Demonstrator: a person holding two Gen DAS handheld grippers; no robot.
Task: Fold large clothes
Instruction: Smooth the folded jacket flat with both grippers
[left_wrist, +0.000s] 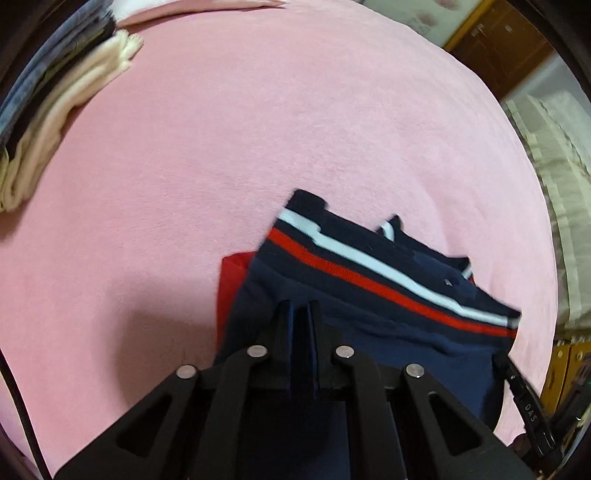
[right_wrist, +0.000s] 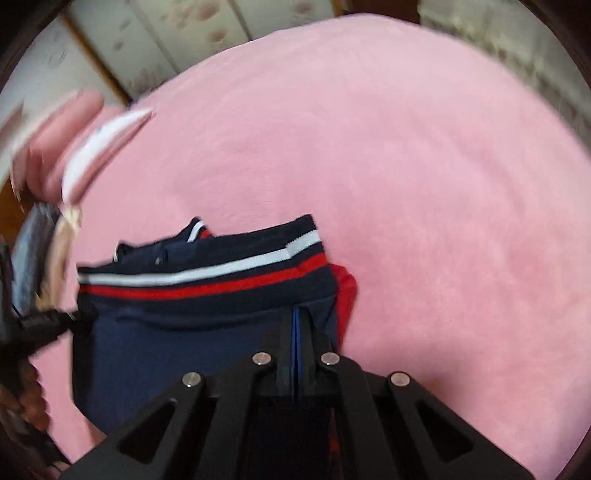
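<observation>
Soft, light, limp garment, pinched at near corners by both closed tools, left and right; best held by edges.

A navy garment, banded in red and pale blue-white stripes with a red panel beneath, is lying on a plain pink bed; cream and grey-blue folded clothes are sitting at its edge.

Pink bed, navy striped garment, folded clothes stack
</observation>
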